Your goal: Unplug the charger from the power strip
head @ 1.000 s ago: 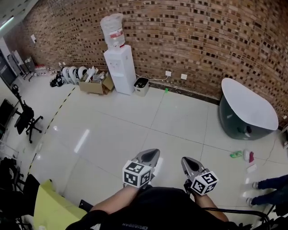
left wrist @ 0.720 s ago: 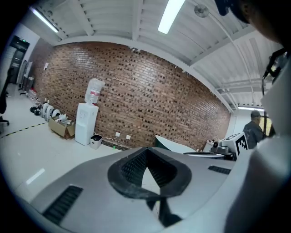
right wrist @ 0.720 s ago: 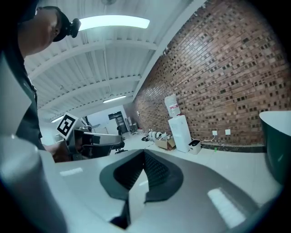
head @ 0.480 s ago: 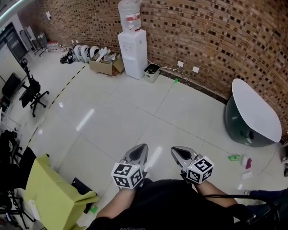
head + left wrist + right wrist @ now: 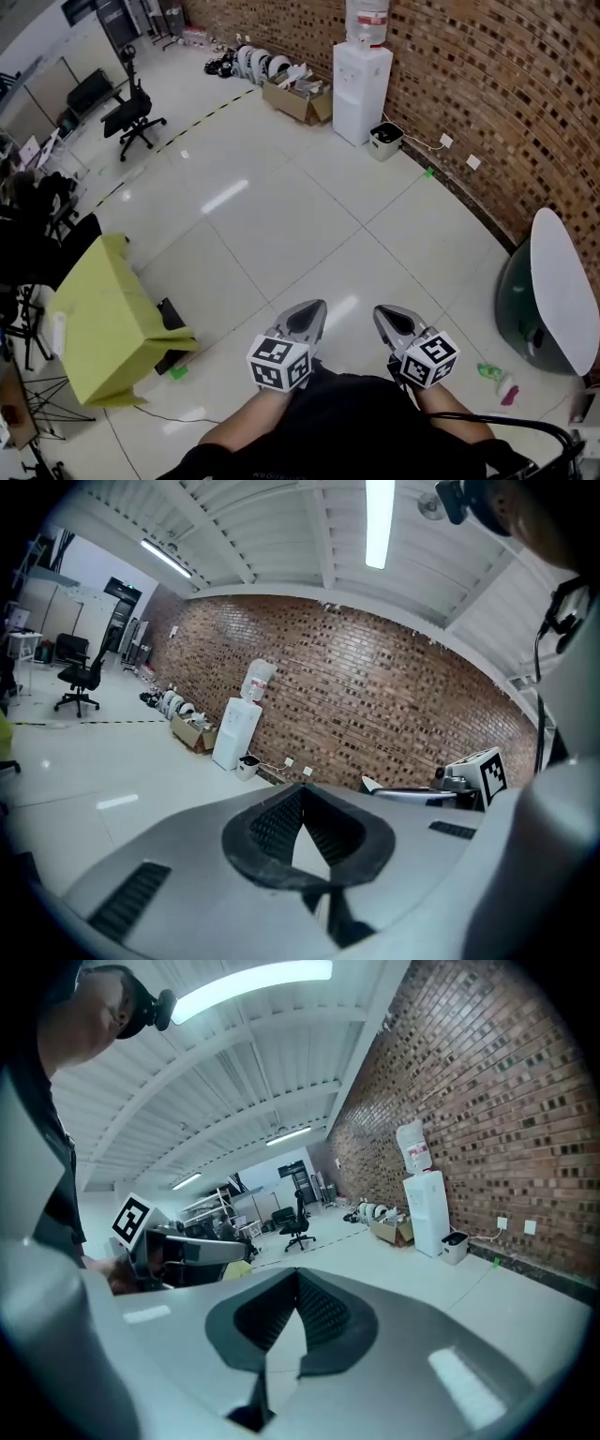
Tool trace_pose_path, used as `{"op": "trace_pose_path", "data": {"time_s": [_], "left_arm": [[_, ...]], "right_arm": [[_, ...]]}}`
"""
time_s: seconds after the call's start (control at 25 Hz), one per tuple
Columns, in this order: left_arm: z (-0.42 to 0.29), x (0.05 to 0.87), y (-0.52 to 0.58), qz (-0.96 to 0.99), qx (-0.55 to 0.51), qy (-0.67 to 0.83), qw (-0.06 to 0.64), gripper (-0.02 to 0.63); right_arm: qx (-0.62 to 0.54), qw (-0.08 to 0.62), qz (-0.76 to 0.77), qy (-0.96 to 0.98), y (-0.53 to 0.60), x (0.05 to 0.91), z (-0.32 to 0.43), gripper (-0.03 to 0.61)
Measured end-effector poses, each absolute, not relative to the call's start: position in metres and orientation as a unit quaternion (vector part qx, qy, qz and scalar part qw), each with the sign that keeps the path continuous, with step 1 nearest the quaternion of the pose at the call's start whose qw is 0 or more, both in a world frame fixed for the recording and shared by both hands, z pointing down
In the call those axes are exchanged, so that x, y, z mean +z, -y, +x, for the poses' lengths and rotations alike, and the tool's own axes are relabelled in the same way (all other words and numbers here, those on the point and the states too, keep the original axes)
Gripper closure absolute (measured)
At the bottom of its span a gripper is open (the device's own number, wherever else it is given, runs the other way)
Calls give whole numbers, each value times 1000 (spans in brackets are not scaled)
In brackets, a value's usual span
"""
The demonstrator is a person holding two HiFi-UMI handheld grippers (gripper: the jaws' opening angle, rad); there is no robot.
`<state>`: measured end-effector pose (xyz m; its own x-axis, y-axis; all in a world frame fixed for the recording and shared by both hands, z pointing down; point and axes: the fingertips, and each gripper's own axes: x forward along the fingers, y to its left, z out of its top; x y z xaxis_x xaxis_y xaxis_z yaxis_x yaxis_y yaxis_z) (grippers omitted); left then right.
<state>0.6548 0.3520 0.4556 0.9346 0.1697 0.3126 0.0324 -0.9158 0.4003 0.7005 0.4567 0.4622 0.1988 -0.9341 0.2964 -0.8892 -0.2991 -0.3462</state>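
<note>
Search step: left gripper (image 5: 312,317) and right gripper (image 5: 387,321) fingers together, empty; no power strip ahead of fingers; locating it comes next.

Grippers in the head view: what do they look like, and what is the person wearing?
Both the left gripper and right gripper are grey, tapering shells with dark ribbed pads. Each carries a white cube printed with black square markers. The person wears a black top.
</note>
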Motion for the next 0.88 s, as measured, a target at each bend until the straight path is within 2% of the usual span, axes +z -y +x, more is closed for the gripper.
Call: {"op": "trace_pose_path", "data": {"time_s": [0.32,0.6,0.88], "left_arm": [[612,467,-361,962,196,8,187,607],[579,462,-365,957,231,32,169,607],[562,449,-357,963,216,44,155,607]], "right_arm": [[-266,70,-726,-630,-459,489,664,575],[-256,88,-704,-657,-456,477,630,575],[-237,92,-702,-665,-445,467,620,575]]}}
